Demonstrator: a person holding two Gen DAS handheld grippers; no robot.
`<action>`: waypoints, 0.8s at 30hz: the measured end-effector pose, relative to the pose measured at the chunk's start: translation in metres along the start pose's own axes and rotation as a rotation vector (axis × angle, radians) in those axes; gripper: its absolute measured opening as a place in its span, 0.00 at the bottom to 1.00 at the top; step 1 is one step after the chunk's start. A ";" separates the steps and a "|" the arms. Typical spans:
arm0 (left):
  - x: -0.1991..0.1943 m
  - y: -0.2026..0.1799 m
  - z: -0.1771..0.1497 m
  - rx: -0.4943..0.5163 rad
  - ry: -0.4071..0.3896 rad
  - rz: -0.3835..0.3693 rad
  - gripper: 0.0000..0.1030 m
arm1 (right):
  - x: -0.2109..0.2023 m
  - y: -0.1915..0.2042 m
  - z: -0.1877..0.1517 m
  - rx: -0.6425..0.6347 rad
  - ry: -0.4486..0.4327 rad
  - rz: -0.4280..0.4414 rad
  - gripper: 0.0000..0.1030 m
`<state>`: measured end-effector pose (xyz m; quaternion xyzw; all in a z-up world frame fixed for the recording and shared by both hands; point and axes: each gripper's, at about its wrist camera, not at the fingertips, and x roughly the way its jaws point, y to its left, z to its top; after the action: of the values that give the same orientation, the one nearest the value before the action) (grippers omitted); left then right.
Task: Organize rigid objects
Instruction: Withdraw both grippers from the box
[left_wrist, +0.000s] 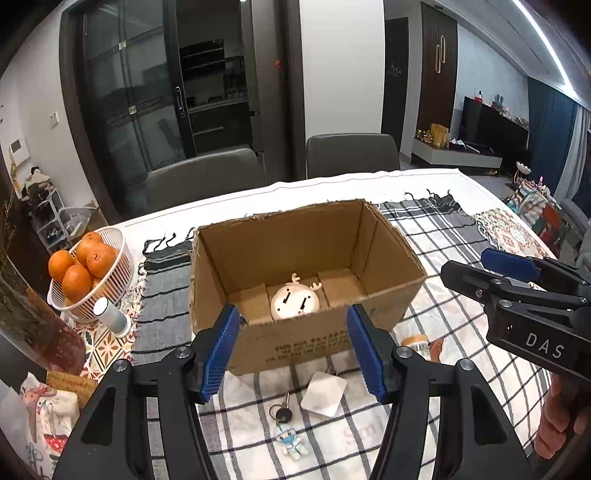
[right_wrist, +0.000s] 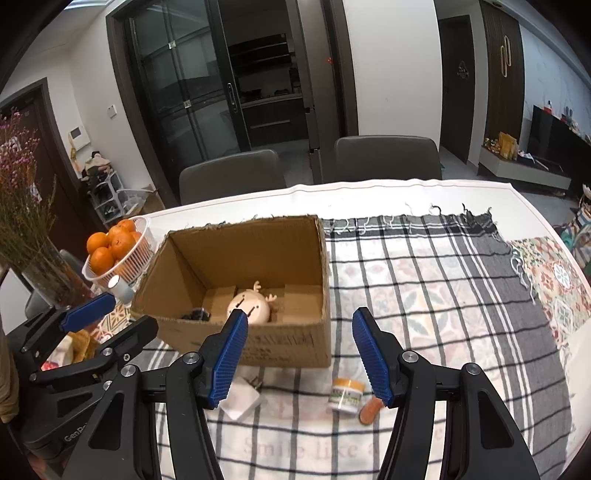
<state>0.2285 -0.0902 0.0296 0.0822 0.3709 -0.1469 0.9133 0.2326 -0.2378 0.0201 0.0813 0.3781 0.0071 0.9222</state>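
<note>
A rough matt cardboard box (left_wrist: 295, 332) sits on woven checked cloth (right_wrist: 443, 277); the clock (left_wrist: 294, 304) inside looks smooth plastic.

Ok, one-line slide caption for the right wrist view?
Open right gripper above plaid cloth; cardboard box holds a deer-face clock, small jar and white charger outside.

A dining table (right_wrist: 406, 192) draped in a checked cloth (right_wrist: 443, 280) is seen in a lit flat. Two grey chairs (right_wrist: 388, 157) are drawn up at its far side. Behind them, dark-framed glass sliding doors (right_wrist: 192, 92) are set into white walls (right_wrist: 395, 66). A television (left_wrist: 495, 127) is placed on a low cabinet at right, beside blue curtains (left_wrist: 550, 129).
</note>
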 end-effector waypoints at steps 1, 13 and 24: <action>0.000 -0.001 -0.002 0.003 0.002 -0.003 0.58 | 0.000 -0.001 -0.002 0.002 0.003 -0.004 0.59; 0.012 -0.016 -0.027 0.030 0.060 -0.025 0.58 | 0.006 -0.018 -0.031 0.067 0.038 -0.027 0.59; 0.037 -0.021 -0.047 0.059 0.128 -0.033 0.58 | 0.031 -0.028 -0.055 0.105 0.105 -0.027 0.59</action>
<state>0.2158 -0.1059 -0.0303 0.1119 0.4255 -0.1673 0.8823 0.2153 -0.2551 -0.0445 0.1239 0.4268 -0.0209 0.8956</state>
